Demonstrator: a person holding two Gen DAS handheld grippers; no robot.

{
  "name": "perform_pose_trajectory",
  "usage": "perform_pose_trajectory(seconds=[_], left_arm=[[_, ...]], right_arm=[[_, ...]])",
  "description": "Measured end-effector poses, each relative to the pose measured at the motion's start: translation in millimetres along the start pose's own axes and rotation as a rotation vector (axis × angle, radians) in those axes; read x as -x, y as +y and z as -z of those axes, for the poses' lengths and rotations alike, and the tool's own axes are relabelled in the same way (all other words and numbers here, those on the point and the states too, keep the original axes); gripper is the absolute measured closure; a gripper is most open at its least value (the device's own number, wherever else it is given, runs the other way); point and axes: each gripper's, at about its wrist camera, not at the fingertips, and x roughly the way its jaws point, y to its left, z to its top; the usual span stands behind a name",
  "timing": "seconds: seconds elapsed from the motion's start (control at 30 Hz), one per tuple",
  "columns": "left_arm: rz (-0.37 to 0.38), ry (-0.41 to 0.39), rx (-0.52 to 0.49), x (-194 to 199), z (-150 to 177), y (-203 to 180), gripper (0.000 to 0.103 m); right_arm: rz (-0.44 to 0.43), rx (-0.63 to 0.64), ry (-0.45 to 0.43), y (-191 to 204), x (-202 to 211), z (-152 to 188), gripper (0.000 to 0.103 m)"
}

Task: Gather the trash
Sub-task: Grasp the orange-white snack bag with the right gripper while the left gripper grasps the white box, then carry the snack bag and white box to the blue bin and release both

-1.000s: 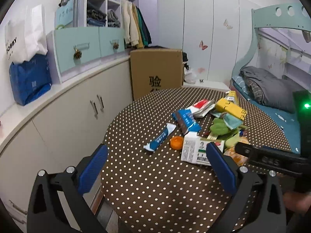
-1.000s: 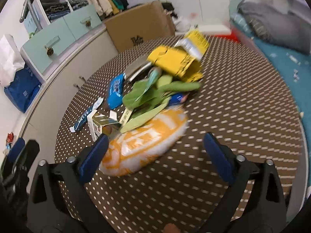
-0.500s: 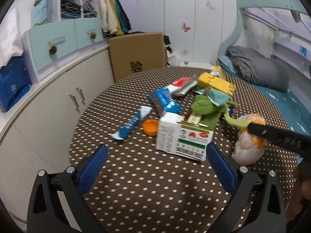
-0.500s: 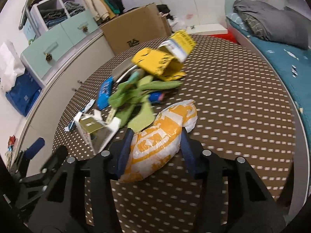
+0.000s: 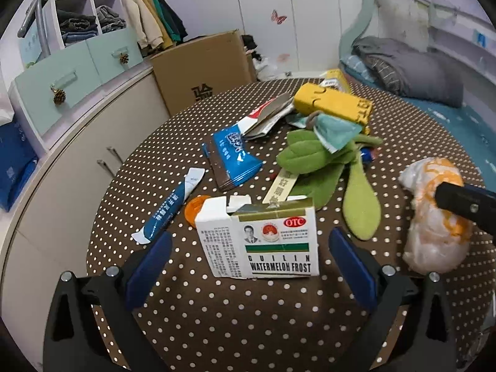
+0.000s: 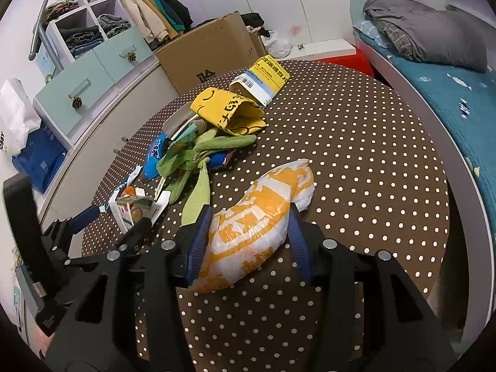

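The right claw (image 6: 245,245) is clamped on an orange-and-white plastic bag (image 6: 257,226): both blue pads press into its crumpled sides, so the jaws stand partly closed around its bulk, and the bag's far end reaches forward past the fingertips over the brown polka-dot table (image 6: 356,161). From the left wrist view the same bag (image 5: 434,217) sits at the right edge of the table, with one black finger of the right claw (image 5: 465,204) laid across it. The left claw (image 5: 248,266) is wide open and holds nothing; its two blue pads stand either side of a white medicine box (image 5: 260,241) printed "WATERMELON FROST", apart from it on both sides, with the box lying on the table just ahead, between the fingertips. An orange bottle cap (image 5: 193,207) peeks out at the box's far left corner, touching or just behind it, and a blue-and-white sachet (image 5: 170,206) lies just to the left. Further back lie a blue snack wrapper (image 5: 235,155), a green rag (image 5: 319,161) with long strips, a red-and-silver wrapper (image 5: 266,114) and a yellow pouch (image 5: 334,105). In the right wrist view a yellow carton (image 6: 263,77) lies at the far end of the heap, just beyond the yellow pouch. A cardboard box (image 5: 204,68) stands behind the table and a bed (image 6: 440,71) runs along its right side.
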Motion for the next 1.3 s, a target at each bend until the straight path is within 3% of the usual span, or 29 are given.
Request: perform_pose_trajectory(seconds=[0.2, 0.27, 0.43, 0.57, 0.67, 0.93, 1.13, 1.3], left_arm=[[0.029, 0.010, 0.063, -3.5, 0.9, 8.8, 0.006], [0.079, -0.005, 0.129, 0.1, 1.9, 20.9, 0.027], [0.116, -0.004, 0.146, -0.9, 10.0, 30.8, 0.043], [0.133, -0.030, 0.149, 4.9, 16.9, 34.6, 0.087], [0.157, -0.052, 0.139, 10.2, 18.5, 37.9, 0.100], [0.228, -0.118, 0.169, 30.9, 18.7, 47.8, 0.102], [0.288, -0.205, 0.164, 64.7, -3.5, 38.5, 0.102], [0.374, -0.275, 0.121, 88.6, -33.3, 7.0, 0.102]], right_arm=[[-0.007, 0.005, 0.006, -1.7, -1.3, 1.8, 0.055], [-0.006, 0.006, 0.004, -0.7, -0.8, 2.6, 0.055], [-0.013, 0.005, 0.006, -3.6, 0.2, 4.4, 0.055], [-0.009, 0.007, 0.004, -4.6, 2.7, 4.1, 0.055], [-0.007, 0.010, -0.003, -8.5, 6.6, 3.6, 0.055], [-0.017, 0.010, -0.060, -15.7, 25.7, -3.1, 0.056], [-0.016, 0.026, -0.178, -29.2, 68.1, -27.4, 0.056], [0.048, 0.027, -0.292, -60.8, 113.6, -58.8, 0.056]])
